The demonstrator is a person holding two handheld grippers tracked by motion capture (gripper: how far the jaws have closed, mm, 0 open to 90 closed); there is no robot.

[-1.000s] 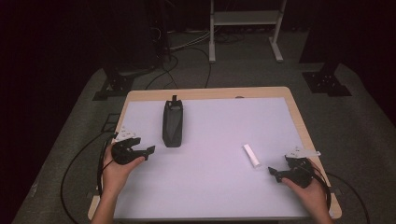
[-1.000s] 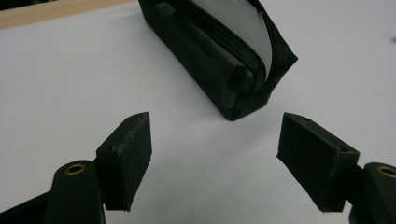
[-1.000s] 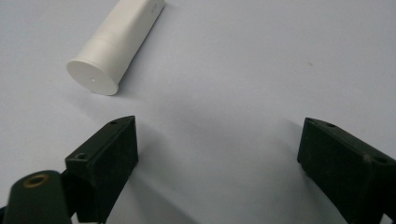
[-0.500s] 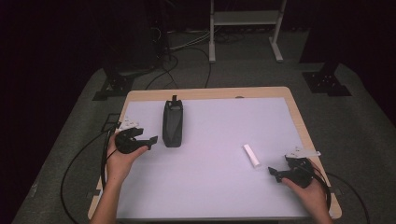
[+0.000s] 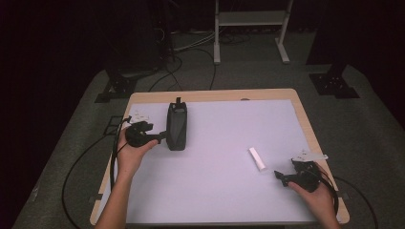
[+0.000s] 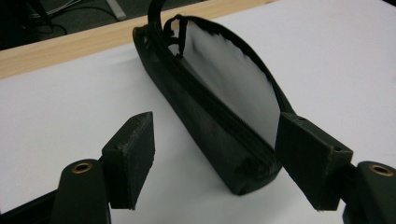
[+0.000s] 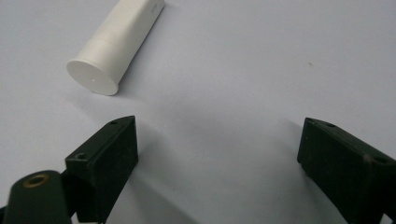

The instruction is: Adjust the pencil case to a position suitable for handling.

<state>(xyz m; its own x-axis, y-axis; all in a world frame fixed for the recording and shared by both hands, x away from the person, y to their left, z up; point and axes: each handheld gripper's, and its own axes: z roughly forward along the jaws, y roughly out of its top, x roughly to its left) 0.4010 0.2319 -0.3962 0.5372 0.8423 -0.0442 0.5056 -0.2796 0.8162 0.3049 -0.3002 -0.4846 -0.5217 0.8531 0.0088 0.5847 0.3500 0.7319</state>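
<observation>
The left gripper (image 5: 160, 137), jaws wide, sits just left of the black pouch (image 5: 176, 126), whose long axis runs near-to-far across its opening.

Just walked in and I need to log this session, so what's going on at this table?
A person holds tongs in each hand over a white-topped table. The left tongs, jaws open, sit around the near end of a black zippered fabric pouch, not clamped on it. The right tongs, also open, rest near a small white plastic tube lying on the table, apart from it. Nothing is gripped yet.
</observation>
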